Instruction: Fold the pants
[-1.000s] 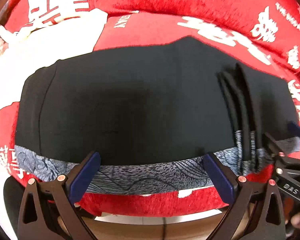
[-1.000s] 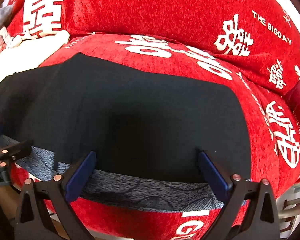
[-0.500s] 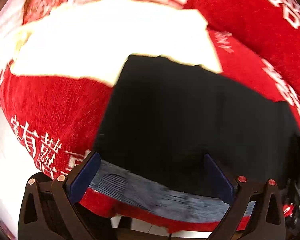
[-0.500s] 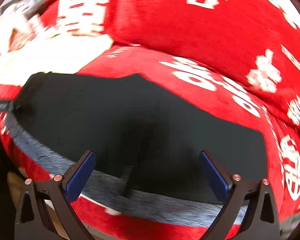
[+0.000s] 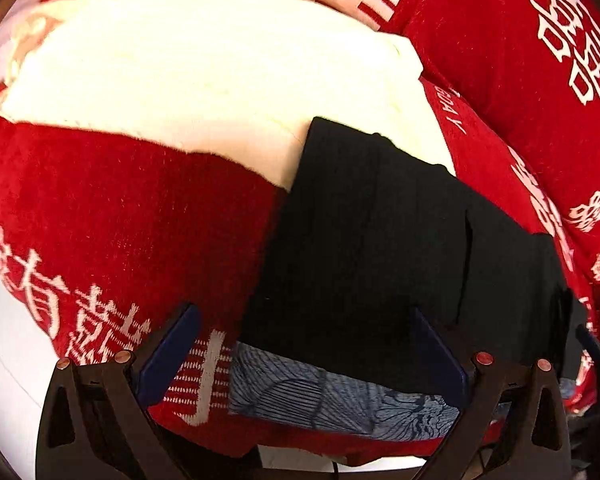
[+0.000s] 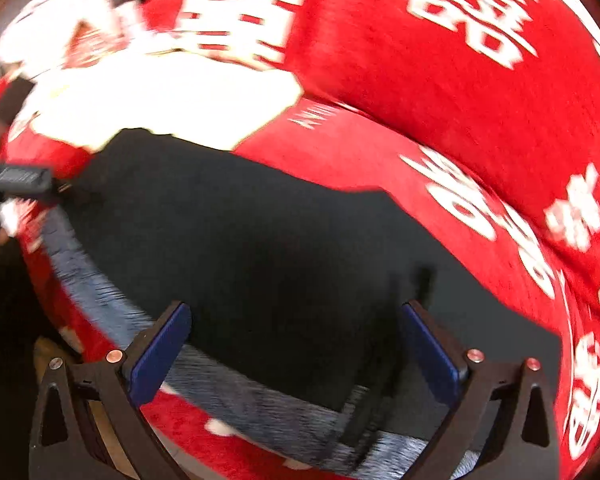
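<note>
Your left gripper (image 5: pixel 304 344) has swung to the left end of the black pants (image 5: pixel 380 240) on the red sofa (image 5: pixel 120 208), your right gripper (image 6: pixel 296 340) following, both spread wide and empty, ready to gather that end for a fold.

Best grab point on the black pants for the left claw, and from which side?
Likely the near left corner of the black pants, where the patterned grey band meets the left side edge. Come in low from the front edge of the red cushion: the left claw is open, already straddling that corner, and the band lies flat and exposed there.
</note>
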`<action>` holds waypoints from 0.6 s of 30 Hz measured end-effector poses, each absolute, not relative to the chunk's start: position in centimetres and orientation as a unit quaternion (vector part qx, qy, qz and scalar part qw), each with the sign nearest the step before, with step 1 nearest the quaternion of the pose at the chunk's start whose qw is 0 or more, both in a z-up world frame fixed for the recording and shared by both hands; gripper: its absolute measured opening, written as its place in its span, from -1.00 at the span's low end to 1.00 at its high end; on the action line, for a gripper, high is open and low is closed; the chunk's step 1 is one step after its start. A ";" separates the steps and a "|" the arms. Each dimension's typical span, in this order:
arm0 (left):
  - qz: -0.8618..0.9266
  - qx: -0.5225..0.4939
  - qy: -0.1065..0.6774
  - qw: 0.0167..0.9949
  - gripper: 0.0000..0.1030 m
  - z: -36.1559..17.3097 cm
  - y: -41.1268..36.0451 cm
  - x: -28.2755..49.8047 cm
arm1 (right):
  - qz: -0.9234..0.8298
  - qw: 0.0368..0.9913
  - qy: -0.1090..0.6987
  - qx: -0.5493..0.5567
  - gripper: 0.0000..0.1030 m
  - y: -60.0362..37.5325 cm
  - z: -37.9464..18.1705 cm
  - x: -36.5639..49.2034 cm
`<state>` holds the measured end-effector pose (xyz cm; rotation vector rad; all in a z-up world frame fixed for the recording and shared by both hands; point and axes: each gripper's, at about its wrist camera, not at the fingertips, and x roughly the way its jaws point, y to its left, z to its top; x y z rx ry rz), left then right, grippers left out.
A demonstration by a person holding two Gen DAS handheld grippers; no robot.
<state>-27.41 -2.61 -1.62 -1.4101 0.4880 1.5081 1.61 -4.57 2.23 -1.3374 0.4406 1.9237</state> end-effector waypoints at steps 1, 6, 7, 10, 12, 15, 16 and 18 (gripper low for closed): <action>0.615 -0.582 0.201 0.492 1.00 -1.9 -2.6 -27.7 | 0.755 0.351 0.160 -0.530 1.00 -5.1 1.7 0.6; 0.606 -0.555 0.230 0.522 1.00 -1.7 -3.2 -26.6 | 0.771 0.292 0.132 -0.550 1.00 -3.8 0.0 -2.6; 0.605 -0.548 0.236 0.527 1.00 -1.7 -3.3 -26.1 | 0.776 0.281 0.145 -0.546 1.00 -2.6 0.0 -2.9; 0.606 -0.530 0.248 0.539 1.00 -1.9 -3.9 -25.9 | 0.784 0.243 0.173 -0.544 1.00 1.5 -0.2 -5.4; 0.608 -0.525 0.246 0.541 1.00 -1.9 -4.2 -25.8 | 0.791 0.217 0.174 -0.546 1.00 3.5 -0.6 -7.5; 0.612 -0.521 0.240 0.545 1.00 -1.8 -4.7 -25.8 | 0.785 0.147 0.187 -0.572 1.00 5.7 -2.6 -11.7; 0.613 -0.519 0.238 0.546 1.00 -1.8 -5.0 -25.8 | 0.782 0.130 0.187 -0.580 1.00 5.9 -3.2 -12.8; 0.615 -0.514 0.238 0.548 1.00 -1.7 -5.3 -25.8 | 0.772 0.087 0.193 -0.600 1.00 5.9 -5.0 -14.8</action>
